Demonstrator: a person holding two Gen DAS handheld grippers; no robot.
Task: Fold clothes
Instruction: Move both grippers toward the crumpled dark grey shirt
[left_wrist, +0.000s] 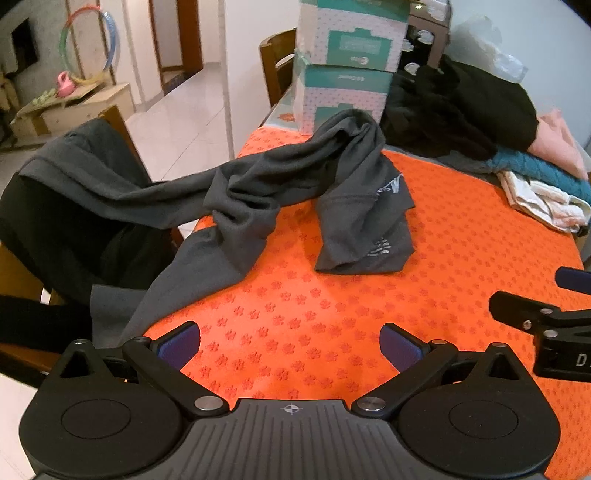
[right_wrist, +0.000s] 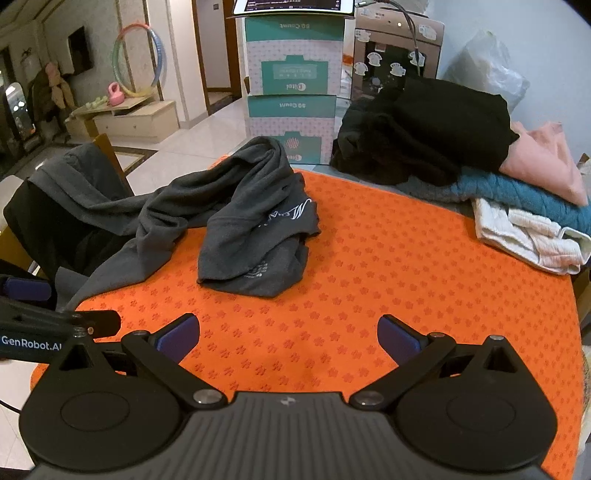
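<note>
Two grippers hang over the orange mat (right_wrist: 406, 266), neither holding anything. At far left, one end of the grey garment (right_wrist: 236, 221) drapes over a chair (left_wrist: 114, 122); its middle, twisted like a rope, bridges the gap to the table, and its other end lies bunched on the mat with pale lettering showing. Left gripper (left_wrist: 290, 349) and right gripper (right_wrist: 288, 338) both stand with jaws wide apart, short of the cloth. Judging by this, the garment is unfolded and needs pulling fully onto the mat and spreading flat. At right, a stack (right_wrist: 517, 192) of black, pink, teal and white clothes sits apart.
</note>
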